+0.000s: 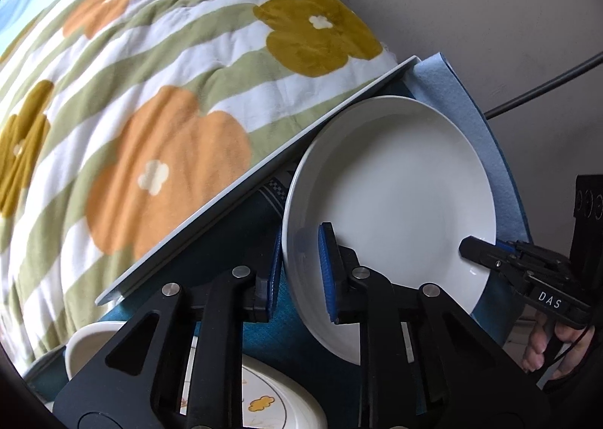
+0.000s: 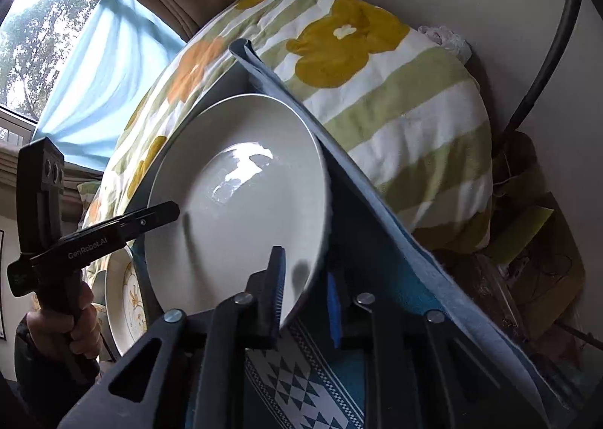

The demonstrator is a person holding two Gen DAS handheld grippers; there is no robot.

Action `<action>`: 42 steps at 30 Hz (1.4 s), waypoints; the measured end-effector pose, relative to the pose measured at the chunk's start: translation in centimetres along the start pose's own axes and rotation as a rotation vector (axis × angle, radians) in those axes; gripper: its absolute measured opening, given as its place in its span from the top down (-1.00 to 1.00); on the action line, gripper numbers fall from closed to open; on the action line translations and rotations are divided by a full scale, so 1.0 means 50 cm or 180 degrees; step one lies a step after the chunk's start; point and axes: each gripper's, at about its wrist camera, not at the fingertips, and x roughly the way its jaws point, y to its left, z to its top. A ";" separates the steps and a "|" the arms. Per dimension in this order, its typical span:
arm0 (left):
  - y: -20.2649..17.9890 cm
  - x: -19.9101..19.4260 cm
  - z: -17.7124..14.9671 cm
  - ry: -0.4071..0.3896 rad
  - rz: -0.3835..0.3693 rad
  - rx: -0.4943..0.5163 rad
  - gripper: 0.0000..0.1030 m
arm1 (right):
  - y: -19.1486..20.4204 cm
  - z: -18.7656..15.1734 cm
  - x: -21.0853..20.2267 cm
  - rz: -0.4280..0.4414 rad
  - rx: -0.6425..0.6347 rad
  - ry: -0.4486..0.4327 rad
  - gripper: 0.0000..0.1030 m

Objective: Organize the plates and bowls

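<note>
Blue-padded fingers of left hand-held gripper [image 1: 299, 270] were clamped on near rim of white plate [image 1: 395, 203], one pad inside, one beneath. Plate was tilted over teal patterned cloth [image 2: 301, 391] on bench, beside floral quilt [image 1: 150, 90]. Flower-print dish [image 1: 264, 402] lay lower left. Right hand-held gripper [image 2: 307, 291] was clamped on plate's opposite rim. Blue felt mat [image 2: 377, 210] lay beyond.

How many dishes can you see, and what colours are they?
Plain white plate, held at opposite rim edges by the left gripper and right gripper: 1
Flower-patterned plate: 1
Plain white dish, only partly visible: 1
Total: 3
</note>
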 end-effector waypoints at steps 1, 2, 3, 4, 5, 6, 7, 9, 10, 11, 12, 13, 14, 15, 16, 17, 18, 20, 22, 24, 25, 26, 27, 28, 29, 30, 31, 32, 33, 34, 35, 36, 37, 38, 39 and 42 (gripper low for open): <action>-0.002 0.000 -0.001 -0.0010 0.0037 0.0037 0.69 | 0.001 -0.001 0.002 -0.0010 -0.0021 -0.0007 0.69; -0.004 0.000 -0.002 -0.0020 0.0066 0.0066 0.70 | 0.003 -0.001 0.002 -0.0022 -0.0043 -0.0012 0.69; -0.005 0.000 -0.002 -0.0030 0.0081 0.0076 0.70 | 0.004 -0.001 0.002 -0.0036 -0.0067 -0.0014 0.69; -0.005 -0.001 -0.002 -0.0033 0.0087 0.0076 0.70 | 0.005 -0.002 0.001 -0.0047 -0.0090 -0.0016 0.70; -0.004 -0.001 -0.002 -0.0035 0.0088 0.0072 0.70 | 0.006 -0.002 0.000 -0.0053 -0.0112 -0.0017 0.70; -0.004 0.000 -0.001 -0.0023 0.0083 0.0073 0.70 | 0.007 -0.002 0.000 -0.0060 -0.0133 -0.0016 0.69; -0.006 -0.001 -0.001 -0.0023 0.0090 0.0070 0.70 | 0.009 -0.002 -0.002 -0.0065 -0.0153 -0.0023 0.69; -0.008 -0.005 -0.002 -0.0046 0.0106 0.0083 0.70 | 0.012 -0.002 -0.007 -0.0083 -0.0214 -0.0051 0.69; -0.010 -0.009 -0.003 -0.0067 0.0120 0.0091 0.70 | 0.013 -0.002 -0.009 -0.0084 -0.0240 -0.0063 0.69; -0.012 -0.012 -0.004 -0.0084 0.0129 0.0093 0.70 | 0.012 -0.001 -0.010 -0.0070 -0.0238 -0.0070 0.69; -0.013 -0.017 -0.005 -0.0102 0.0129 0.0088 0.70 | 0.010 -0.002 -0.012 -0.0055 -0.0240 -0.0078 0.69; -0.014 -0.022 -0.007 -0.0121 0.0120 0.0079 0.70 | 0.011 -0.003 -0.014 -0.0050 -0.0259 -0.0093 0.69; -0.015 -0.027 -0.009 -0.0144 0.0109 0.0068 0.70 | 0.011 -0.005 -0.016 -0.0048 -0.0275 -0.0106 0.69; -0.017 -0.032 -0.010 -0.0151 0.0100 0.0061 0.70 | 0.011 -0.006 -0.018 -0.0048 -0.0291 -0.0113 0.69; -0.019 -0.038 -0.012 -0.0165 0.0099 0.0052 0.70 | 0.012 -0.007 -0.022 -0.0044 -0.0308 -0.0124 0.69; -0.021 -0.044 -0.013 -0.0179 0.0102 0.0044 0.70 | 0.013 -0.008 -0.027 -0.0035 -0.0322 -0.0141 0.69; -0.024 -0.051 -0.016 -0.0201 0.0105 0.0039 0.70 | 0.014 -0.009 -0.033 -0.0030 -0.0344 -0.0159 0.69; -0.033 -0.071 -0.024 -0.0258 0.0110 0.0017 0.70 | 0.021 -0.010 -0.051 -0.0039 -0.0425 -0.0207 0.69; -0.043 -0.094 -0.033 -0.0319 0.0120 -0.0021 0.70 | 0.028 -0.012 -0.072 -0.0028 -0.0503 -0.0251 0.69; -0.056 -0.121 -0.045 -0.0388 0.0138 -0.0074 0.70 | 0.033 -0.013 -0.100 0.0008 -0.0579 -0.0306 0.69; -0.063 -0.137 -0.052 -0.0425 0.0153 -0.0105 0.70 | 0.037 -0.015 -0.111 0.0029 -0.0610 -0.0319 0.69; -0.070 -0.152 -0.060 -0.0454 0.0166 -0.0141 0.70 | 0.040 -0.016 -0.127 0.0054 -0.0655 -0.0331 0.69; -0.076 -0.170 -0.070 -0.0491 0.0179 -0.0190 0.70 | 0.044 -0.018 -0.140 0.0079 -0.0699 -0.0336 0.69; -0.082 -0.189 -0.082 -0.0530 0.0189 -0.0248 0.70 | 0.049 -0.021 -0.155 0.0116 -0.0768 -0.0325 0.69; -0.087 -0.206 -0.094 -0.0552 0.0180 -0.0306 0.70 | 0.053 -0.025 -0.170 0.0152 -0.0821 -0.0331 0.69; -0.093 -0.225 -0.108 -0.0582 0.0168 -0.0369 0.70 | 0.055 -0.028 -0.185 0.0189 -0.0872 -0.0338 0.69; -0.100 -0.246 -0.125 -0.0626 0.0175 -0.0434 0.70 | 0.060 -0.032 -0.200 0.0228 -0.0937 -0.0328 0.69; -0.108 -0.265 -0.143 -0.0664 0.0195 -0.0496 0.70 | 0.064 -0.037 -0.216 0.0280 -0.1002 -0.0329 0.69; -0.116 -0.282 -0.160 -0.0701 0.0222 -0.0548 0.70 | 0.069 -0.042 -0.230 0.0329 -0.1063 -0.0332 0.69; -0.124 -0.300 -0.181 -0.0751 0.0261 -0.0606 0.70 | 0.076 -0.049 -0.244 0.0356 -0.1158 -0.0319 0.69; -0.132 -0.316 -0.202 -0.0793 0.0299 -0.0658 0.70 | 0.084 -0.057 -0.255 0.0369 -0.1251 -0.0318 0.69; -0.141 -0.334 -0.226 -0.0846 0.0340 -0.0719 0.70 | 0.093 -0.067 -0.267 0.0377 -0.1347 -0.0323 0.69; -0.147 -0.347 -0.246 -0.0892 0.0372 -0.0769 0.70 | 0.102 -0.078 -0.276 0.0377 -0.1451 -0.0313 0.69; -0.153 -0.360 -0.269 -0.0930 0.0405 -0.0824 0.70 | 0.108 -0.090 -0.284 0.0387 -0.1552 -0.0298 0.69; -0.157 -0.373 -0.294 -0.0960 0.0438 -0.0884 0.70 | 0.116 -0.105 -0.292 0.0426 -0.1642 -0.0281 0.69; -0.166 -0.407 -0.377 -0.1028 0.0544 -0.1080 0.70 | 0.129 -0.145 -0.303 0.0541 -0.1834 -0.0215 0.69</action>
